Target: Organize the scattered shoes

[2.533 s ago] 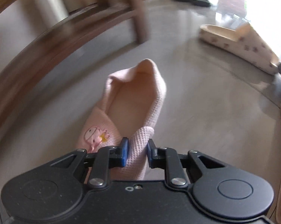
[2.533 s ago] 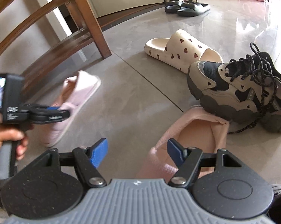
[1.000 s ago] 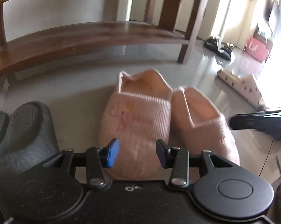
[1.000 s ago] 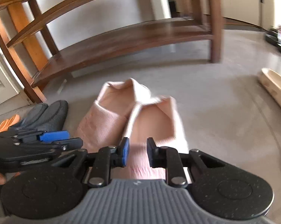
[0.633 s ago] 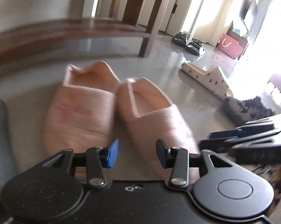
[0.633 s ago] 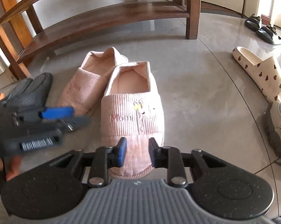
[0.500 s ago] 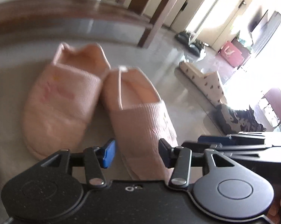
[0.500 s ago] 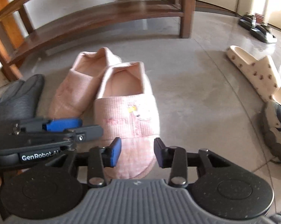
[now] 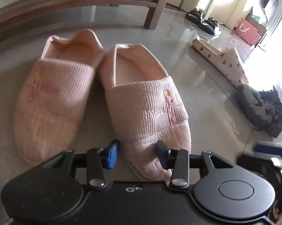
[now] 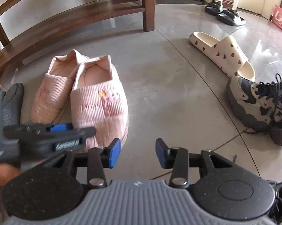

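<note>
Two pink knitted slippers lie side by side on the floor, heels toward the wooden rack: the left one (image 9: 52, 97) (image 10: 51, 90) and the right one (image 9: 141, 93) (image 10: 99, 93). My left gripper (image 9: 136, 151) (image 10: 88, 131) hovers at the right slipper's toe. Its jaws are closing, the toe lies between them, and the pads do not visibly press it. My right gripper (image 10: 138, 152) (image 9: 262, 148) stands just right of that toe over bare floor, its jaws opening with nothing between them.
A cream slide with brown hearts (image 10: 221, 54) and a beige-and-black sneaker (image 10: 259, 103) lie to the right. Black sandals (image 10: 225, 13) sit far back. A grey shoe (image 10: 11, 103) lies left of the slippers. The low wooden rack (image 10: 84, 13) stands behind.
My right gripper let go of the second pink slipper beside the first and drew back to the right, jaws opening. My left gripper swung right, from the first slipper to the second one's toe.
</note>
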Demonstrator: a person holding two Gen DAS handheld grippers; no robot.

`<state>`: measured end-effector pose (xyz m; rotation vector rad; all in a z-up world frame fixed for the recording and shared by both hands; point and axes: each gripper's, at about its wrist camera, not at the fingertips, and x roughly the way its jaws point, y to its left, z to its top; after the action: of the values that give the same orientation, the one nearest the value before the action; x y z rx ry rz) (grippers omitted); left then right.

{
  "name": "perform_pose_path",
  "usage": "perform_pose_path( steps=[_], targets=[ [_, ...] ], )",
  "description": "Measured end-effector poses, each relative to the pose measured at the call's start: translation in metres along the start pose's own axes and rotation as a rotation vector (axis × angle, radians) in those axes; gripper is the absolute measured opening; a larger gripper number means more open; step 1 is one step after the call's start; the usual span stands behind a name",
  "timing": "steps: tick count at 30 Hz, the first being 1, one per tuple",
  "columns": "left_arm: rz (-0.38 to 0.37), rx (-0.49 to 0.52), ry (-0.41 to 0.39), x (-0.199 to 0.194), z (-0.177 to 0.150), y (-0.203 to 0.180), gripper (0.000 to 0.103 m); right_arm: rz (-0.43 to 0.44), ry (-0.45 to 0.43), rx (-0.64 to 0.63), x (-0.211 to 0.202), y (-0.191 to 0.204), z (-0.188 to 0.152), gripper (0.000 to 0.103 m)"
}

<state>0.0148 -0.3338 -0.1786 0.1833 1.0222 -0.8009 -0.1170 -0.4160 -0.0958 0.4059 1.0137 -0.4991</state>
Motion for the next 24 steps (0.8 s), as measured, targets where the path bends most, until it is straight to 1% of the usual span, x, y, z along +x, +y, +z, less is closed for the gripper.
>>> perform_pose_path(
  steps=[3,4,5,7,8,10,12,13,16,18,20,22,24],
  targets=[
    [0.03,-0.079,0.001,0.007,0.016,0.012,0.042,-0.004,0.005,0.017,-0.005,-0.001,-0.004,0.05],
    [0.034,-0.094,0.008,0.007,0.02,0.016,0.042,-0.005,0.006,0.021,-0.006,-0.002,-0.005,0.052],
    [0.023,-0.097,0.015,0.005,0.023,0.018,0.042,-0.01,0.008,0.028,-0.01,-0.002,-0.007,0.054],
    [-0.02,-0.078,0.001,-0.011,0.024,0.022,0.04,-0.019,0.011,0.04,-0.015,-0.004,-0.012,0.056],
    [-0.016,-0.045,-0.024,-0.023,0.023,0.023,0.041,-0.022,0.013,0.048,-0.017,-0.005,-0.014,0.056],
    [0.039,0.025,-0.079,-0.047,0.018,0.027,0.044,-0.022,0.014,0.067,-0.02,-0.006,-0.017,0.057],
    [0.075,0.032,-0.072,-0.057,0.012,0.035,0.044,-0.015,0.012,0.091,-0.024,-0.007,-0.02,0.057],
    [0.111,0.03,-0.049,-0.058,0.006,0.043,0.044,-0.014,0.007,0.1,-0.027,-0.008,-0.021,0.057],
    [0.184,0.031,0.009,-0.04,0.004,0.054,0.042,-0.017,-0.011,0.118,-0.036,-0.008,-0.026,0.058],
    [0.182,0.02,0.017,-0.03,0.008,0.057,0.043,-0.016,-0.019,0.144,-0.043,-0.01,-0.032,0.059],
    [0.175,0.038,0.012,-0.019,0.018,0.054,0.046,-0.025,-0.025,0.159,-0.051,-0.012,-0.039,0.06],
    [0.167,0.053,0.004,-0.016,0.026,0.051,0.045,-0.042,-0.033,0.167,-0.06,-0.014,-0.047,0.061],
    [0.152,0.053,0.007,-0.02,0.03,0.047,0.046,-0.076,-0.045,0.19,-0.072,-0.021,-0.057,0.062]
  ],
)
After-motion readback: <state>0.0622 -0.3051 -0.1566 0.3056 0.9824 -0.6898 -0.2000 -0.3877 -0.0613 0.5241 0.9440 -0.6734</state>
